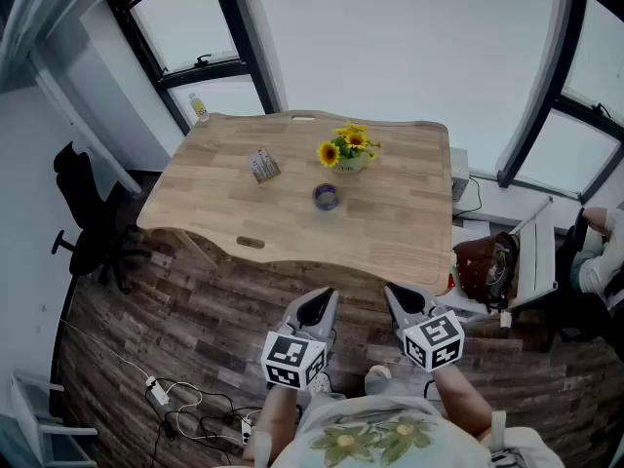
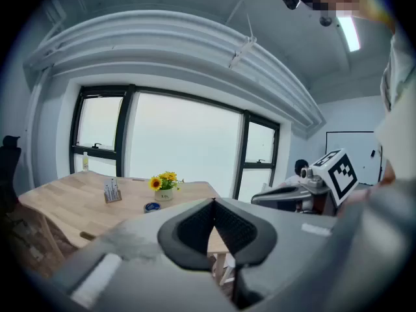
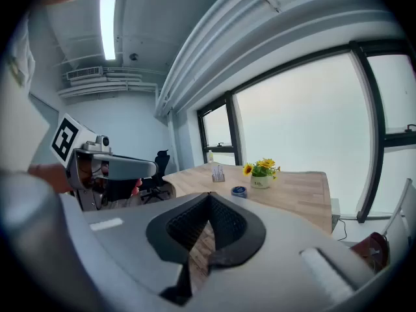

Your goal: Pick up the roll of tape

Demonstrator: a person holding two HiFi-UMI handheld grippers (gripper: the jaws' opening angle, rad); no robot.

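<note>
The roll of tape (image 1: 326,197), small and blue-rimmed, lies flat near the middle of the wooden table (image 1: 409,224), just in front of a pot of sunflowers (image 1: 349,150). Both grippers hang over the floor, well short of the table's near edge. My left gripper (image 1: 320,300) and my right gripper (image 1: 395,294) sit side by side, each shut with nothing held. In the left gripper view the tape (image 2: 152,207) lies far beyond the closed jaws of the left gripper (image 2: 213,201). The right gripper view shows the tape (image 3: 239,191) far past the closed right gripper (image 3: 209,195).
A card holder (image 1: 263,165) stands left of the flowers, a bottle (image 1: 199,108) at the far left corner, a small brown object (image 1: 251,243) near the front edge. A black office chair (image 1: 88,213) is left, a brown bag (image 1: 487,266) right, cables (image 1: 185,403) on the floor.
</note>
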